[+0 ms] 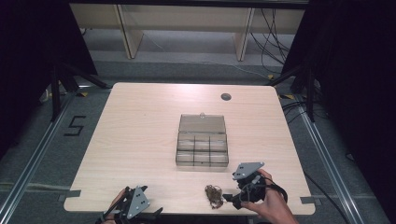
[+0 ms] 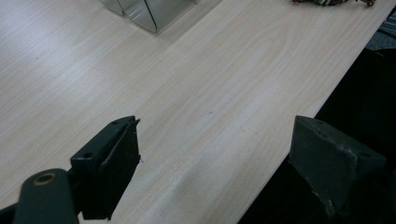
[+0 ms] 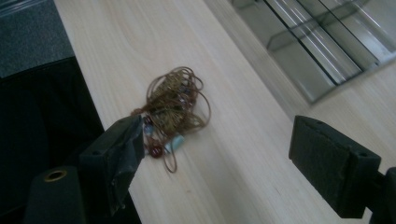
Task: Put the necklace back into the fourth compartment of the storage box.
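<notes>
A tangle of thin brown cords with small beads lies near the table's front edge; in the right gripper view the tangle sits just ahead of the left jaw. My right gripper is open, low over the table, pointing left at the tangle. A clear compartment box with its lid open stands mid-table, and its corner shows past the jaws. My left gripper is open at the front left edge, holding nothing; its jaws straddle the table edge.
A small round grommet hole sits at the table's far right. A corner of the clear box shows in the left gripper view. Bare wood stretches between the box and the front edge. Dark floor and metal rails flank the table.
</notes>
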Action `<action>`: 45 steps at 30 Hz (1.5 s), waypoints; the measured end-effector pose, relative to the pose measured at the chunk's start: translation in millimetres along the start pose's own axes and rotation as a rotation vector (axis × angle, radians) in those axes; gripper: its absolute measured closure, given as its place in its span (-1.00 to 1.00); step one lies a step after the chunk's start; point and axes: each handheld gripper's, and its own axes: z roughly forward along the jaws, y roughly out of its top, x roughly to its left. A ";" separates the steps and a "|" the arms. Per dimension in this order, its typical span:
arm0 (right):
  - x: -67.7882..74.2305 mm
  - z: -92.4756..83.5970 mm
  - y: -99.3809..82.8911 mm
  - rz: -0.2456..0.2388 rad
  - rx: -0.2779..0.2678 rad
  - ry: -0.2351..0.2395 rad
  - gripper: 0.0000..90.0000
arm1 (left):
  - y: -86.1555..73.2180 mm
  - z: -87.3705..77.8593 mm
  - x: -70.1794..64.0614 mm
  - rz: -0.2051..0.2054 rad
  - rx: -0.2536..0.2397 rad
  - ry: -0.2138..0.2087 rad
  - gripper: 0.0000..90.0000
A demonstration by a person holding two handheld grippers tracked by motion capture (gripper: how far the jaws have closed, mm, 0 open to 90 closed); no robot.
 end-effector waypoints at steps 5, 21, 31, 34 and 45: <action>8.0 9.5 11.5 -0.064 0.025 0.022 -0.58 | 0.2 0.0 0.0 -0.001 -0.003 0.007 -0.65; 20.1 45.0 25.9 -0.153 0.155 0.081 -0.43 | 0.3 -1.1 0.3 0.004 -0.003 0.006 -0.65; 23.2 57.9 30.2 -0.185 0.204 0.077 -0.35 | 0.2 -1.4 0.2 0.004 -0.005 0.003 -0.65; 23.2 61.9 30.3 -0.191 0.224 0.079 -0.27 | -0.1 -0.5 -0.2 -0.009 -0.015 0.021 -0.65; 24.7 63.4 30.0 -0.190 0.242 0.092 0.28 | -0.2 -0.9 -0.6 -0.021 -0.025 0.018 -0.65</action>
